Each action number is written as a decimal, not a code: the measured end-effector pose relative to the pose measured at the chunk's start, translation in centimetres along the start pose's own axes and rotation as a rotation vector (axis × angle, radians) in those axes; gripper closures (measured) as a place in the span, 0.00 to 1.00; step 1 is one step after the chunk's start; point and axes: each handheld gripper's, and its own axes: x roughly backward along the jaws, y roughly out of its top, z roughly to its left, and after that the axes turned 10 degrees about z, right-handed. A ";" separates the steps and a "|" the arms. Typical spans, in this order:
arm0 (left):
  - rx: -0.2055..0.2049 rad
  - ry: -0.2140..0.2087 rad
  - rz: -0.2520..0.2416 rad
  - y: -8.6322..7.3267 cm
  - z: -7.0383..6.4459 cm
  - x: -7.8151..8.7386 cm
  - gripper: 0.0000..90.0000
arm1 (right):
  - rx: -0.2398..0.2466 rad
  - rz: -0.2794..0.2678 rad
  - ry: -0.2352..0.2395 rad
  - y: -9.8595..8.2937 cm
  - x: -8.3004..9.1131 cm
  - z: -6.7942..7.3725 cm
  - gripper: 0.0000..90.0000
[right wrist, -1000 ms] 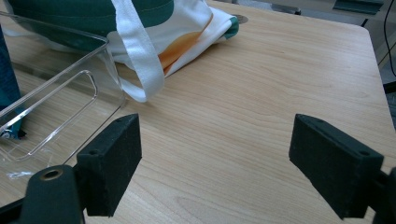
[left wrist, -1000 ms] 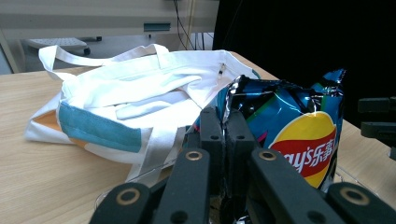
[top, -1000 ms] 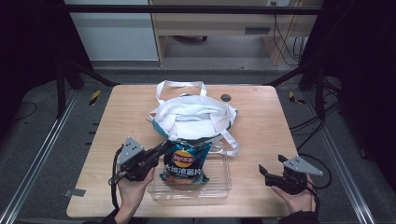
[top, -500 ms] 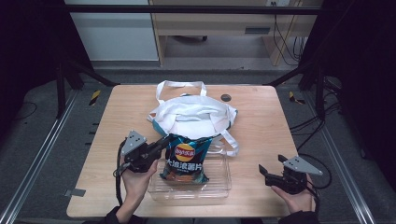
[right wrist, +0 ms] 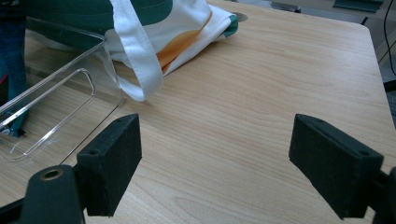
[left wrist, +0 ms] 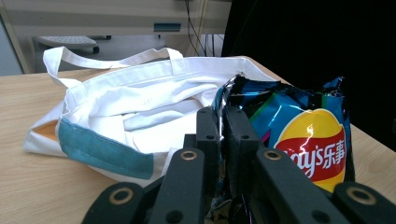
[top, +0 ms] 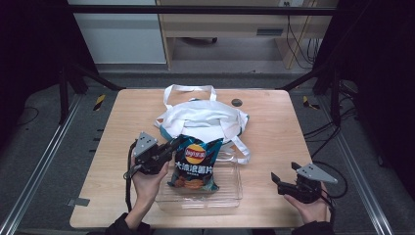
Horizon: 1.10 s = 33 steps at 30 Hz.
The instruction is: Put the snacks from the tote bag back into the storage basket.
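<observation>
One pair of jaws, the left gripper's (left wrist: 219,140), is pinching the top edge of the single crisp bag (top: 195,161) over the one clear tray (top: 230,198), a light, crinkly, crushable thing best held by its seam, while the right gripper (top: 286,183) is resting wide open and empty beside one white tote bag (top: 205,120)

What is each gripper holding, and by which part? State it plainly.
The left gripper holds the chip bag, jaws shut on its upper left edge, above the clear tray. The right gripper holds nothing; its jaws stand open over the table.
</observation>
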 end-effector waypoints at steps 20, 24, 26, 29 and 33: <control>-0.020 0.006 -0.004 0.2 0.2 -0.4 0.84 | -0.005 -0.003 0.001 0.0 0.1 -0.1 0.19; -0.026 0.010 -0.001 0.1 0.3 -0.3 0.73 | -0.007 -0.004 0.001 0.0 0.1 -0.1 0.19; -0.026 0.011 -0.004 0.1 0.3 -0.1 0.68 | -0.008 -0.005 0.001 0.0 0.2 -0.1 0.19; -0.023 -0.003 0.010 0.1 0.4 0.1 0.60 | -0.008 -0.006 0.001 0.0 0.2 -0.1 0.19; -0.033 -0.018 0.024 0.0 0.4 0.5 0.51 | -0.007 -0.008 -0.001 -0.1 0.3 -0.1 0.19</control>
